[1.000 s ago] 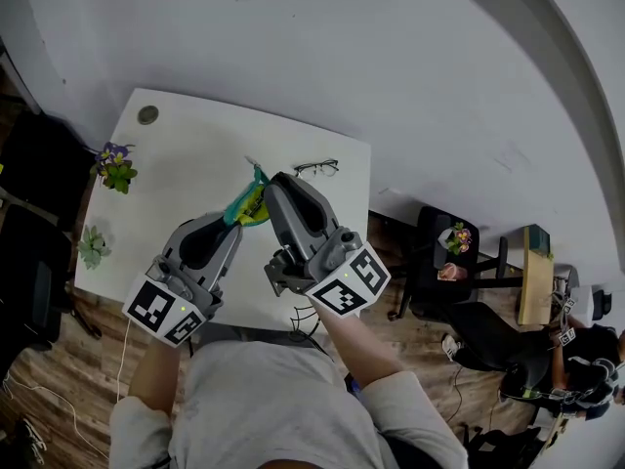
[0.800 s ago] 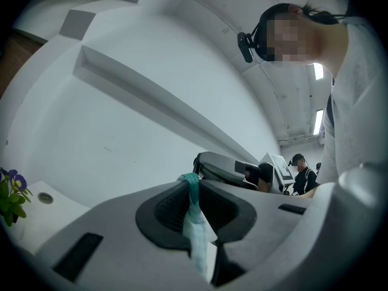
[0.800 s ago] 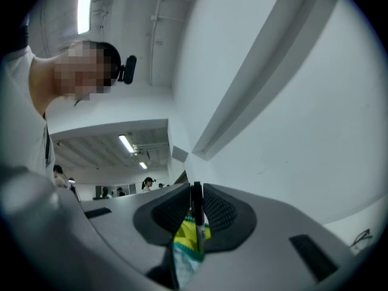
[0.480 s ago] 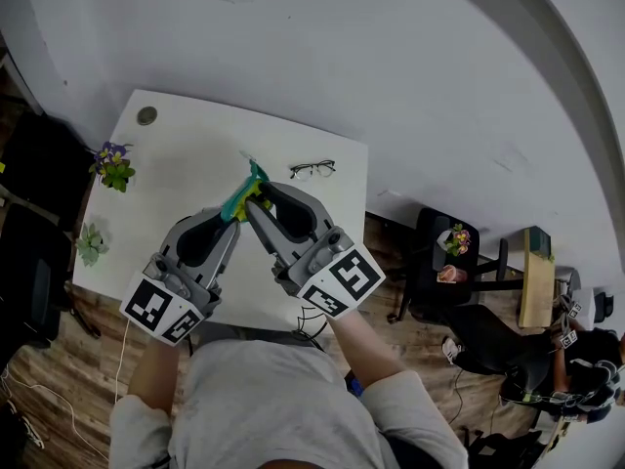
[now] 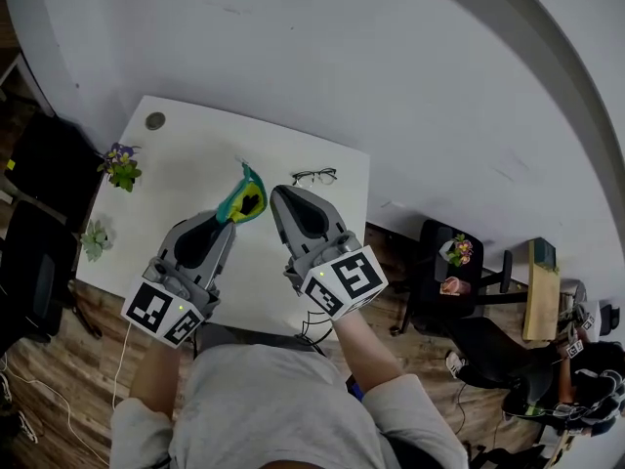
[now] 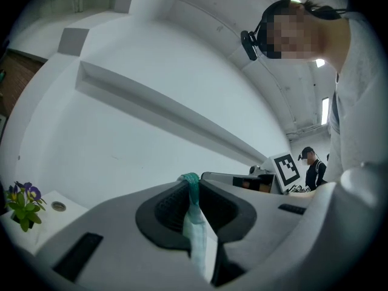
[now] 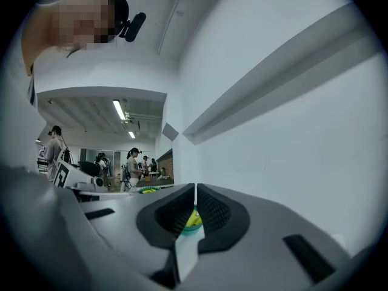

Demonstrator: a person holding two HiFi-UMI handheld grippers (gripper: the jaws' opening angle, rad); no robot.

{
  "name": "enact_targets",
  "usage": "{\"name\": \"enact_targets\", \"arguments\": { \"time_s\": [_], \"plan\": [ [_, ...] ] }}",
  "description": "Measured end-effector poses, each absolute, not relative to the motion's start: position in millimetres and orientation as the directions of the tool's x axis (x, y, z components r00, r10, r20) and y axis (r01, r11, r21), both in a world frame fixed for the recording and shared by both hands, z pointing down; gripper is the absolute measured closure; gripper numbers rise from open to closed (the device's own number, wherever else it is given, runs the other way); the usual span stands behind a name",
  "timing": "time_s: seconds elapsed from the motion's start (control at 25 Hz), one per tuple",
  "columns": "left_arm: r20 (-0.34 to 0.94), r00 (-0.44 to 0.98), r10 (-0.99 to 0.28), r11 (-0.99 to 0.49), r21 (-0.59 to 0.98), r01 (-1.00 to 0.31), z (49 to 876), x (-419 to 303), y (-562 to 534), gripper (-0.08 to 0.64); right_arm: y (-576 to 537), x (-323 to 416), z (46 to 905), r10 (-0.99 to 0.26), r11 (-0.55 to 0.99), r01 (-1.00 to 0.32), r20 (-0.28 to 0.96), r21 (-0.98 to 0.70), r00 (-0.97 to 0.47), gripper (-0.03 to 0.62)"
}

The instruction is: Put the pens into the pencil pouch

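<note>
Both grippers hold the pencil pouch (image 5: 246, 199), teal with a yellow and dark middle, up above the white table (image 5: 186, 154). My left gripper (image 5: 227, 219) is shut on its lower left edge. In the left gripper view (image 6: 193, 183) the pouch's pale teal fabric (image 6: 195, 223) is pinched between the pads. My right gripper (image 5: 276, 195) meets the pouch's right edge. In the right gripper view (image 7: 194, 193) the jaws stand almost together, with the yellow and teal pouch (image 7: 193, 220) in the slit. No pen shows in any view.
A pair of glasses (image 5: 314, 176) lies near the table's far right corner. A purple-flowered plant (image 5: 119, 166) and a small green plant (image 5: 95, 240) stand along the left edge, and a round grommet (image 5: 155, 121) is at the far left corner. A dark chair (image 5: 439, 262) stands to the right.
The right gripper has rolled and shifted from over the pouch to its right side. The pouch's yellow and dark face, earlier partly covered, now shows in full. The left gripper barely moved.
</note>
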State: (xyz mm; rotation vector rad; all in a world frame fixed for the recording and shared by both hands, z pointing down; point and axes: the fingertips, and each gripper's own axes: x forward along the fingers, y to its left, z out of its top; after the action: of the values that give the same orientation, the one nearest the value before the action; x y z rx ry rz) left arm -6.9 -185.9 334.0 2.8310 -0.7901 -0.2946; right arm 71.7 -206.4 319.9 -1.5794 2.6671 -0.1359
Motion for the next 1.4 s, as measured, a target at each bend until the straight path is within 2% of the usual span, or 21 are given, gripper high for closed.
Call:
{"name": "enact_targets", "arguments": {
  "time_s": [0.28,0.72,1.4],
  "plan": [
    [-0.125,0.793,-0.597,-0.796,0.217,-0.565,330,-13,-177,0.495,-192,88,327,-0.898,0.437,-0.899,0.041,-0.023,-0.438,0.555],
    [-0.116,0.705,-0.700,-0.713,0.172,-0.680,320,-19,-161,0.495,-165,123,328,-0.933,0.358,-0.934,0.027,-0.011,-0.358,0.555],
    [-0.162,0.592,-0.790,-0.613,0.154,-0.775,304,-21,-133,0.495,-127,166,328,-0.946,0.325,-0.945,0.000,-0.027,-0.325,0.555]
  ]
}}
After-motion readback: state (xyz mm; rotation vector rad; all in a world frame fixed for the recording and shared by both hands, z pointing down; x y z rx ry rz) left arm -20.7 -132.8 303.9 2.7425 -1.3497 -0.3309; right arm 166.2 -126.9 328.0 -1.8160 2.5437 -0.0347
